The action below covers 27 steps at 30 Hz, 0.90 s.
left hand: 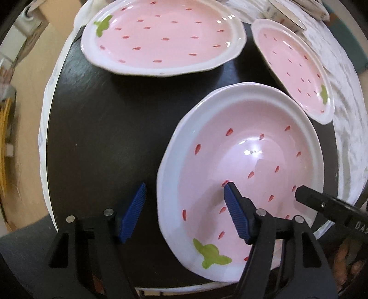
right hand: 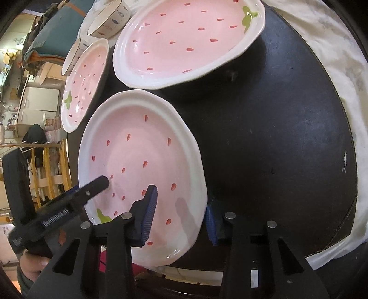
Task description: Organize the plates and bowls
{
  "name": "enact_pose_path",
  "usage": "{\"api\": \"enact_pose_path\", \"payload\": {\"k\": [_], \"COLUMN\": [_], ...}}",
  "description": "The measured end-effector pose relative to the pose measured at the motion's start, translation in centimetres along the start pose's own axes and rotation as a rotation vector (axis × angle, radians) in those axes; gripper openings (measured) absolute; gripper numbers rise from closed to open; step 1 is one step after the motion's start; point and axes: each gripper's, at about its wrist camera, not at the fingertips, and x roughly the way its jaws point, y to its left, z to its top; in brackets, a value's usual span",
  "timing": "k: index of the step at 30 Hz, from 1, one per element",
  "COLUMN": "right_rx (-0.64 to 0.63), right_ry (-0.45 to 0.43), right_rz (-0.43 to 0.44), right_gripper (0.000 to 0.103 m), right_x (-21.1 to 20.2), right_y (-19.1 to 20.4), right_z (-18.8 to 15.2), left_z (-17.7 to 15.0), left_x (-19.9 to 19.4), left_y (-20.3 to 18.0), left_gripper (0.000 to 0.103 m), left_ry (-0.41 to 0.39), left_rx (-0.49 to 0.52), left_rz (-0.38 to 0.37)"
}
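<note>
Here, left wrist view: left gripper (left hand: 185,210) straddles rim of near strawberry plate (left hand: 241,149) on black mat (left hand: 103,138), pads not pressing, jaws apart. Two more strawberry plates farther back.

Right wrist view: right gripper (right hand: 181,217) straddles same plate's (right hand: 138,147) opposite rim; contact of pads unclear. Fish-pattern bowl (right hand: 108,23) far back.

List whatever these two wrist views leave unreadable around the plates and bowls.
- Left wrist view: the bowl is cut off by the top edge.
- Right wrist view: the left bowl is half hidden behind the small plate.
- Right wrist view: the right gripper has its outer pad partly behind the nearest plate, whose rim is blurred; contact cannot be told.
</note>
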Motion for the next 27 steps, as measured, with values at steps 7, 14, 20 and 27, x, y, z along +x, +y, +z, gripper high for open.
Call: {"api": "enact_pose_path", "payload": {"k": [7, 14, 20, 27], "right_rx": [-0.022, -0.100, -0.099, -0.151], "right_ry": [-0.003, -0.038, -0.031, -0.104], "right_rz": [-0.001, -0.088, -0.074, 0.030], "right_gripper": [0.045, 0.041, 0.042, 0.042], "right_x": [0.2, -0.1, -0.6, -3.0], "right_y": [0.3, 1.4, 0.7, 1.6], "right_z": [0.3, -0.6, -1.4, -1.9], "left_z": [0.5, 0.7, 0.2, 0.7], "left_x": [-0.5, -1.1, -1.4, -4.2], "left_y": [-1.3, -1.1, -1.2, -0.2], "left_gripper": [0.048, 0.036, 0.036, 0.036], "left_ry": [-0.016, -0.001, 0.018, -0.078], "left_rx": [0.015, -0.023, -0.028, -0.069], "left_rz": [-0.017, -0.057, -0.089, -0.169]}}
